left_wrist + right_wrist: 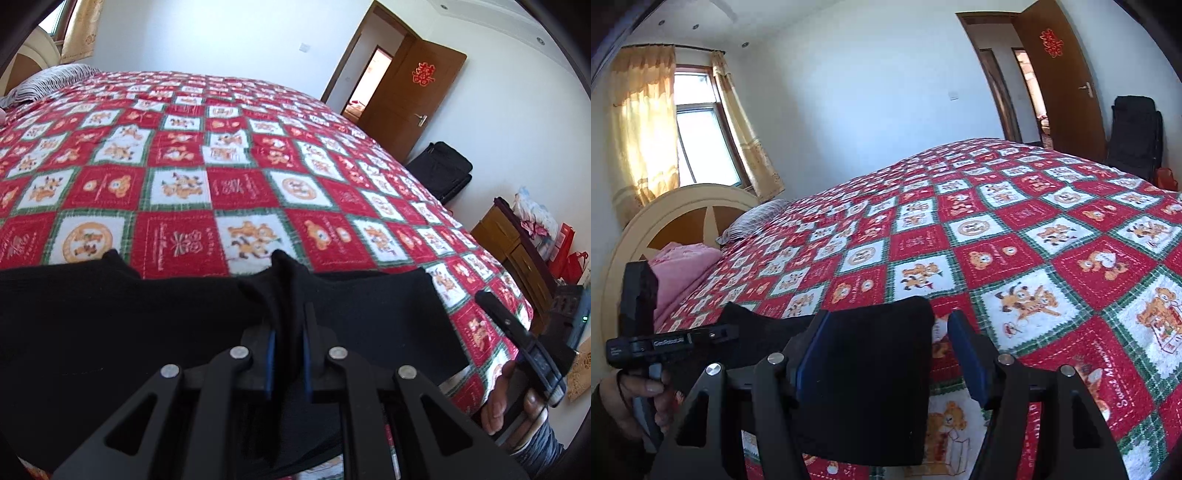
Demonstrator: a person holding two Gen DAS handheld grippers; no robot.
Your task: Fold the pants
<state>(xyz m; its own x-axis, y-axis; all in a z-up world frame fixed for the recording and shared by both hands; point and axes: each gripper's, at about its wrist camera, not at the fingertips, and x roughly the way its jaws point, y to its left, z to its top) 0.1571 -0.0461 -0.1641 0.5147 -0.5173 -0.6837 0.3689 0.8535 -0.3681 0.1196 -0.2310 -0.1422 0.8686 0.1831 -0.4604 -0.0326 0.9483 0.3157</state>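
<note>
Your left gripper (288, 332) points down at a slant toward the bed (229, 155), its jaws drawn nearly together and pinching a raised ridge of the black pants (110, 314) between the blue pads (270, 363). Seen from the right wrist, your left hand (631, 402) wraps the handle below that gripper, fingers curled round it, near the bed's head end.

Your right gripper (886, 354) tilts less steeply toward the bed. Its jaws stand apart; a corner of the pants lies between them against the left pad, clear of the right one. From the left wrist, your right hand (506, 402) grips its handle at the bed's near edge.
</note>
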